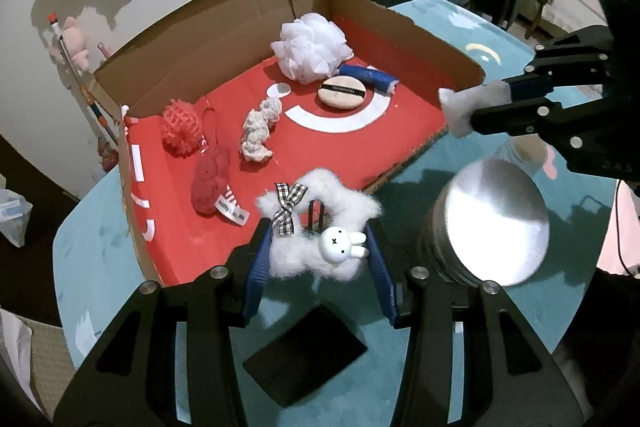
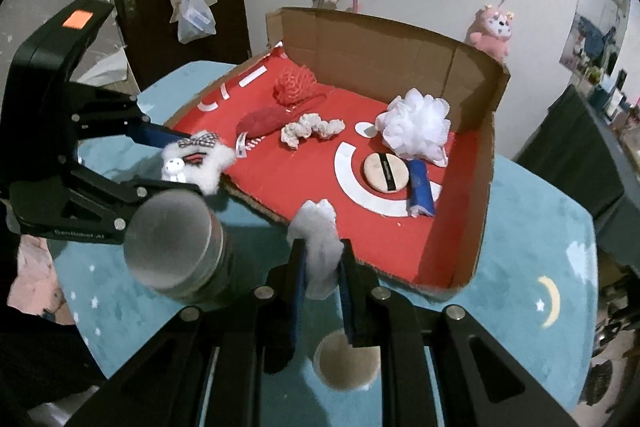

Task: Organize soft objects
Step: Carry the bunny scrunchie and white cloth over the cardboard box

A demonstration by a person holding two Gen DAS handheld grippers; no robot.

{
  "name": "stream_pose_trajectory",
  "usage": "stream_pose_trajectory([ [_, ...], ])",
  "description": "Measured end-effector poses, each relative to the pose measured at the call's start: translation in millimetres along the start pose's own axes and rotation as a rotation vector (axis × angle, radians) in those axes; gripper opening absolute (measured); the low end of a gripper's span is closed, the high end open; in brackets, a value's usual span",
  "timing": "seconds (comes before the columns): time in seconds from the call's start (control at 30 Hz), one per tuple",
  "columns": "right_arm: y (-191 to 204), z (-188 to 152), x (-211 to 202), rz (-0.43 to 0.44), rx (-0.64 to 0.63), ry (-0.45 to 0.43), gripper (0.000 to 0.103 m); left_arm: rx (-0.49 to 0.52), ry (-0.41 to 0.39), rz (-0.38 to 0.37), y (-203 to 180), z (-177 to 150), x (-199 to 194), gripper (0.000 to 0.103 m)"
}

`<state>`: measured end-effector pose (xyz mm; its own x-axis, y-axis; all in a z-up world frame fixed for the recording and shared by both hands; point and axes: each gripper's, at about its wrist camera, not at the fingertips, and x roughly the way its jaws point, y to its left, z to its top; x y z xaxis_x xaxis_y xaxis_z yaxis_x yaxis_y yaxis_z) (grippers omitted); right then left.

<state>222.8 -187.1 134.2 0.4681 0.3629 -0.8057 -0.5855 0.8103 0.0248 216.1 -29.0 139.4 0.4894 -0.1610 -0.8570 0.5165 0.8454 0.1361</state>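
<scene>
Cardboard tray (image 1: 224,27) with red floor sat on the teal table (image 1: 460,27); we saw white loofah (image 1: 310,47), red pouch (image 1: 210,183), red mesh ball (image 1: 182,127), rope twist (image 1: 260,129), powder puff (image 1: 341,91) and blue roll (image 1: 370,77) inside. Metal tin (image 1: 492,223) stood beside the tray. Our left gripper (image 1: 320,247) clamped the fluffy bunny charm (image 1: 320,227) at the tray's near edge. Our right gripper (image 2: 322,259) pinched a white fluffy piece (image 2: 318,227) above the tray's open edge.
</scene>
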Motion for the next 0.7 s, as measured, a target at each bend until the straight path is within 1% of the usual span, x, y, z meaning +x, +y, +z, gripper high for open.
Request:
stream_pose_trajectory([
  [0.13, -13.3, 11.7, 12.4, 0.040, 0.020, 0.018, 0.016, -0.008, -0.001, -0.018, 9.3, 9.5, 6.5, 0.044],
  [0.3, -25.9, 22.2, 30.3, 0.060, 0.027, 0.046, 0.016, -0.010, 0.007, -0.034, 19.9, 20.0, 19.4, 0.044],
  [0.7, -48.8, 36.8, 80.3, 0.083, 0.029, 0.142, 0.016, 0.013, 0.070, -0.104, 28.4, 43.6, 68.5, 0.044],
])
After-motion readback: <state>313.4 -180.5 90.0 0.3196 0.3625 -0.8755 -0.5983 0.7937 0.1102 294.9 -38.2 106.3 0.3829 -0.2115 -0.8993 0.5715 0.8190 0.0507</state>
